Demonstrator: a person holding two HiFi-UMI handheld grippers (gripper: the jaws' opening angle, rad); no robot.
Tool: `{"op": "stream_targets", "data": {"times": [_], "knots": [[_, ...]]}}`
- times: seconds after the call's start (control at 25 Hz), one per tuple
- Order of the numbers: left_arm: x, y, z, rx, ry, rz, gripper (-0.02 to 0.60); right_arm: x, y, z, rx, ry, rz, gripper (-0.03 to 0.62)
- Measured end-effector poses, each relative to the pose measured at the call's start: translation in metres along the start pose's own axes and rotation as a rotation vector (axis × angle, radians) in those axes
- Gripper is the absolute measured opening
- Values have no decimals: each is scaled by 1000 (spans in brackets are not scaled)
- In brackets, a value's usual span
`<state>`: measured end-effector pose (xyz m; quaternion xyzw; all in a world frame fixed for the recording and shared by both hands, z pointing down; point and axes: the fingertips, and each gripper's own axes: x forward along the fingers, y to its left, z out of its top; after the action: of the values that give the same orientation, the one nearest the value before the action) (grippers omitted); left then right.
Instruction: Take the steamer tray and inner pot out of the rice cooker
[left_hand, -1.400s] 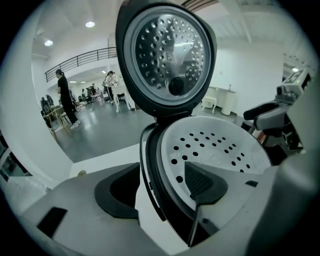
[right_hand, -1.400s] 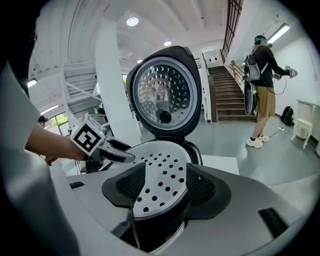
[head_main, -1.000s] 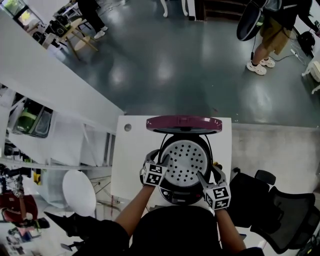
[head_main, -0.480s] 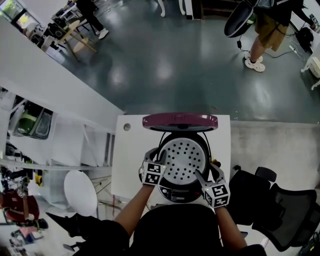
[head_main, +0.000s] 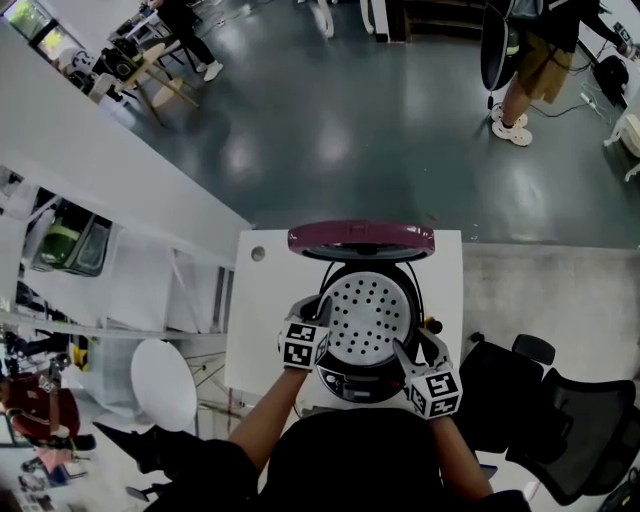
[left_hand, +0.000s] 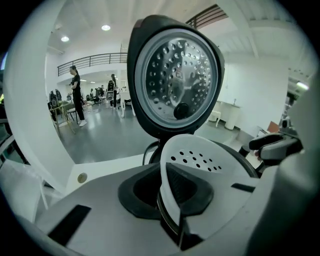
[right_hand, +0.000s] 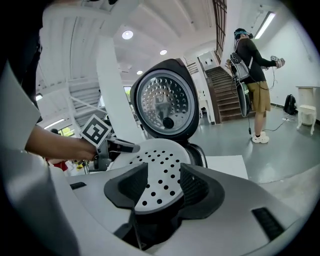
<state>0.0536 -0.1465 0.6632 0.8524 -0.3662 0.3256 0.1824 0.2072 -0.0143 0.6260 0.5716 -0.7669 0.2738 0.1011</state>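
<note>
The rice cooker (head_main: 365, 375) stands on the white table with its lid (head_main: 362, 240) swung up. The white perforated steamer tray (head_main: 368, 316) lies in its mouth and hides the inner pot. In the left gripper view the tray (left_hand: 200, 155) tilts up on my side. My left gripper (left_hand: 173, 197) is closing, its pads pinching the tray's left rim. My right gripper (right_hand: 160, 187) is at the tray's (right_hand: 160, 160) near right edge. Its jaws are closing, but stand wide, with the rim between them and a gap on each side.
The open lid's metal inner plate (left_hand: 175, 80) rises just behind the tray. The table (head_main: 250, 330) shows bare white left of the cooker. A black office chair (head_main: 560, 420) stands to the right, a white stool (head_main: 165, 385) to the left. A person (head_main: 530, 60) stands far off.
The left gripper's jaws have come together on the tray's rim and the gripper has lifted slightly. The right gripper has kept its place at the tray's edge.
</note>
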Motion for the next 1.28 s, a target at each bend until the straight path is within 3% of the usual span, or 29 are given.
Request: {"op": "stream_targets", "data": {"times": [0.16,0.28,0.4,0.56,0.92,1.28], "knots": [[-6,-2,6,-15,-32,7,23,-7,2,8,-8,-37,1,164],[-15,5,5,-71,-59,20,21,-10,3,13,-14,-57,6,131],[-25,14,6,-136,-80,41,21,-13,4,20,-2,-82,26,53],[-42,25,8,-218,-135,48,23,-14,6,23,-27,-104,33,15],[-97,82,-2,-384,-253,80,23,-15,34,45,-92,-163,-68,6],[-146,167,-43,-459,-282,126,23,14,124,50,-115,-158,-54,5]]}}
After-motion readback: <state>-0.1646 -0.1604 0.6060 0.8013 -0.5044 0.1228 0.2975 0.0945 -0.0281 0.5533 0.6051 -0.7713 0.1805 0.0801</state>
